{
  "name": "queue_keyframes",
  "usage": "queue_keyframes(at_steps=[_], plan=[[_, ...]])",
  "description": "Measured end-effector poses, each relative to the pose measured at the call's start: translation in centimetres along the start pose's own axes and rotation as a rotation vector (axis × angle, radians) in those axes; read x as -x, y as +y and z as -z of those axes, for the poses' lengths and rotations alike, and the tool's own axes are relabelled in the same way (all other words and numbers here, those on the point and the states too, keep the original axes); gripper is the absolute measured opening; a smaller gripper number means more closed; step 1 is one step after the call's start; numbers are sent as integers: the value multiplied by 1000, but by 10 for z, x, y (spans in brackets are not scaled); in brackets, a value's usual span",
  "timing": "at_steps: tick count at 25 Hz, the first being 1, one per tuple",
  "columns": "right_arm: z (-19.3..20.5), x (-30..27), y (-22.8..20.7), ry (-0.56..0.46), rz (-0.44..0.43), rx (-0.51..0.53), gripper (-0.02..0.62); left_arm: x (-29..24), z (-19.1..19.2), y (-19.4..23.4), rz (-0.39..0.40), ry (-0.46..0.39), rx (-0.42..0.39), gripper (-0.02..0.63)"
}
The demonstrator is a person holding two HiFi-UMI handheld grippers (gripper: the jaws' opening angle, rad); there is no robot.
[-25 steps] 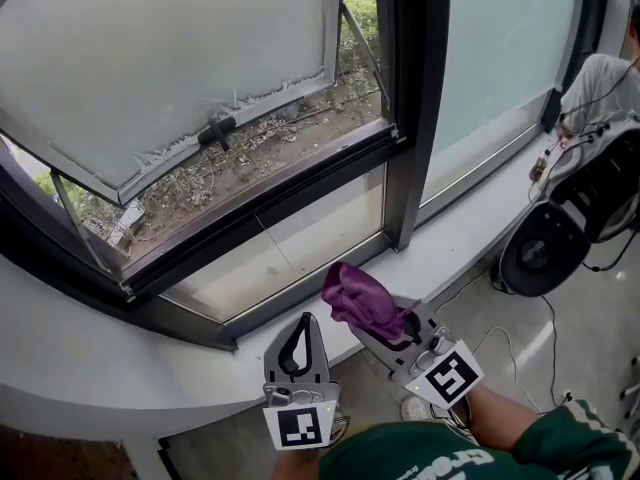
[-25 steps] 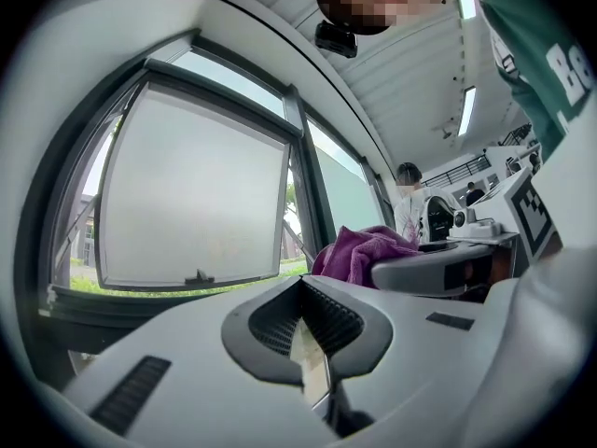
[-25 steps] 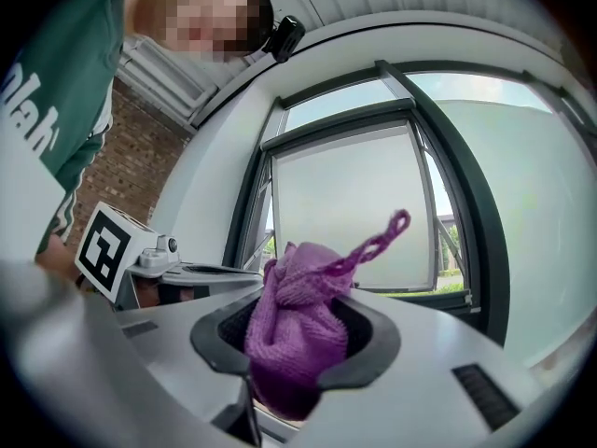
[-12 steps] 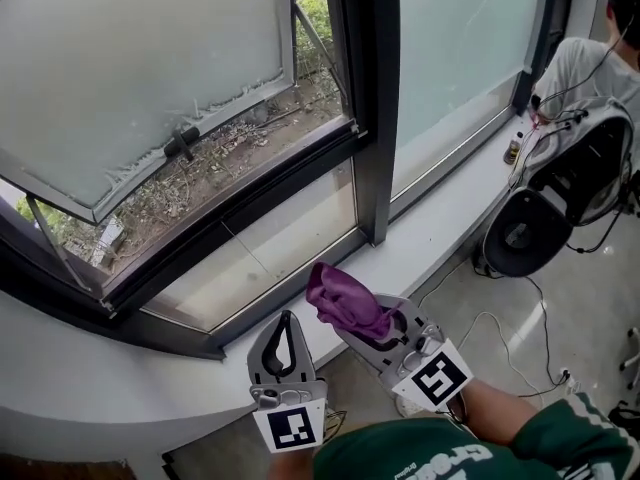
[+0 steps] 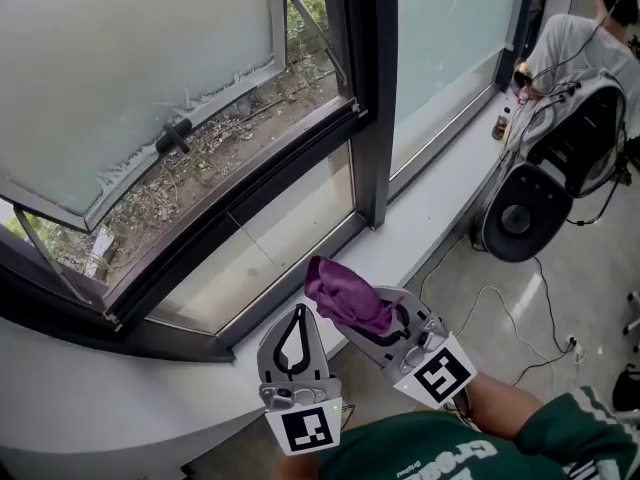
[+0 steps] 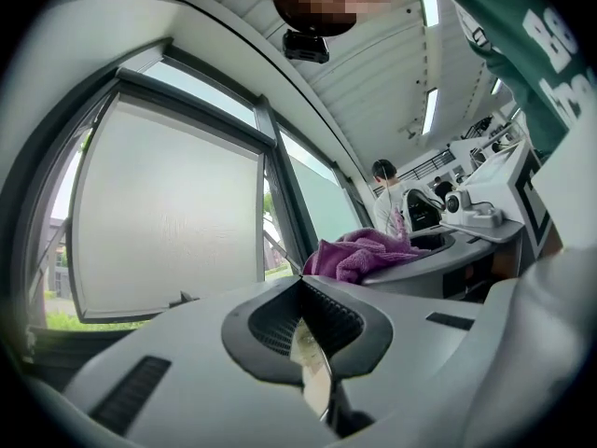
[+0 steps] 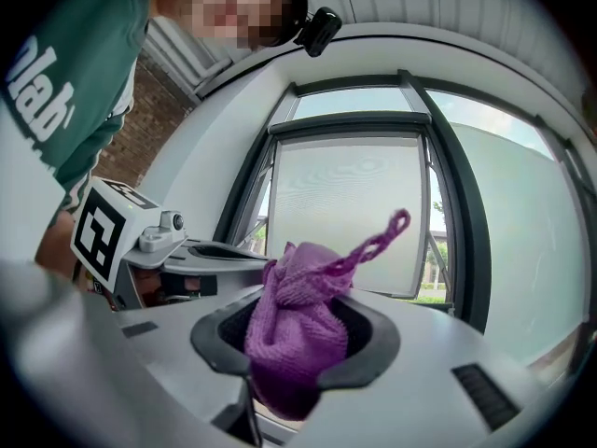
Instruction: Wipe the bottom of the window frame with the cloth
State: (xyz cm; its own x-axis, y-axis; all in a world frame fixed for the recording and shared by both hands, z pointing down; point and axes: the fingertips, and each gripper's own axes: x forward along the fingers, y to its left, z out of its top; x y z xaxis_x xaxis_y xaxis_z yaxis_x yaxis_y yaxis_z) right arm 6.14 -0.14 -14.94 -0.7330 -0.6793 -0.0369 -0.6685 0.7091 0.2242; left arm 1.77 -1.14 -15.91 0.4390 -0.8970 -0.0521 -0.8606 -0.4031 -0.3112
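Observation:
A bunched purple cloth sticks out of my right gripper, whose jaws are shut on it; the right gripper view shows the cloth filling the jaw mouth, a loop of it poking up. My left gripper is shut with nothing in it, held beside the right one, low and short of the white sill. The dark bottom rail of the window frame runs diagonally above both grippers, under an outward-tilted frosted sash. From the left gripper view the cloth shows to the right.
A thick dark mullion splits the window. A round black fan and a backpack stand on the floor at right, with cables trailing. A seated person is at the far right by the sill.
The view has swung to the right and the window has slid leftward in frame. Both grippers keep their hold and stay side by side, low in front of the sill.

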Motion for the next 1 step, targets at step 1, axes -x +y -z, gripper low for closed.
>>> queue_keyframes(at_steps=[1], plan=[[0,-6,2,4,9,1,146,0,1,5,14,5,-16,3]])
